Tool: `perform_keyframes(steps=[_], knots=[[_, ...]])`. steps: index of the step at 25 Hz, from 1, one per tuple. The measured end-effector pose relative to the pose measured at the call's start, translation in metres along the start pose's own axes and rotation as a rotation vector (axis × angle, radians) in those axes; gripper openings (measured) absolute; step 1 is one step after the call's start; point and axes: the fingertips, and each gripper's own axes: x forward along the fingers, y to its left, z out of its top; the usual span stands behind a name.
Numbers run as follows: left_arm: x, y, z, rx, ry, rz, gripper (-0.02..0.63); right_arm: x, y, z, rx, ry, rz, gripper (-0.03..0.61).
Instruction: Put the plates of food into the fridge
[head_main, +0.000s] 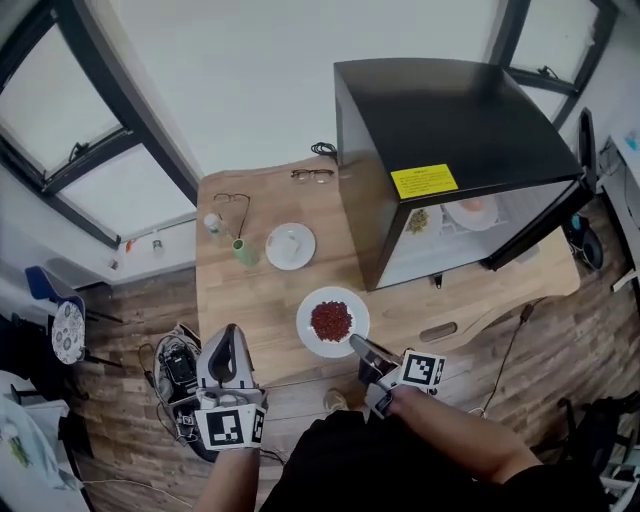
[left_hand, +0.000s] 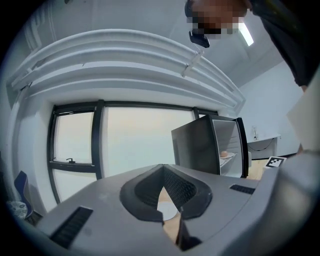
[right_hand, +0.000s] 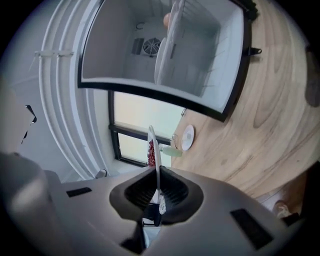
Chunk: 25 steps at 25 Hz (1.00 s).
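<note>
Plate (head_main: 308, 308) (round, white, red-heaped) pinched at its rim by right tongs (head_main: 356, 344).

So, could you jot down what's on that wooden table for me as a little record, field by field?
Fridge: black mini fridge, door open, plates of food inside
Held plate: round white plate of red food, rim pinched by the right gripper
Left gripper: jaws together, holding nothing
Other plate: second white plate on the wooden table, untouched
Also on table: small green bottle, pair of glasses
</note>
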Motion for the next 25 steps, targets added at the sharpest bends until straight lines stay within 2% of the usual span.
perform_keyframes(steps=[11, 14, 18, 25], knots=[[0.061, -0.084, 0.023, 0.012, -0.044, -0.170, 0.003, -0.076, -0.001, 0.075, -0.030, -0.166, 0.009, 0.032], [0.076, -0.104, 0.029, 0.016, -0.051, -0.203, 0.003, -0.097, -0.009, 0.093, -0.016, -0.216, -0.018, 0.032], [0.092, -0.128, 0.036, 0.019, -0.060, -0.237, 0.003, -0.118, -0.021, 0.115, 0.001, -0.262, -0.054, 0.032], [0.113, -0.155, 0.044, 0.036, -0.062, -0.255, 0.003, -0.135, -0.028, 0.152, -0.025, -0.298, -0.050, 0.032]])
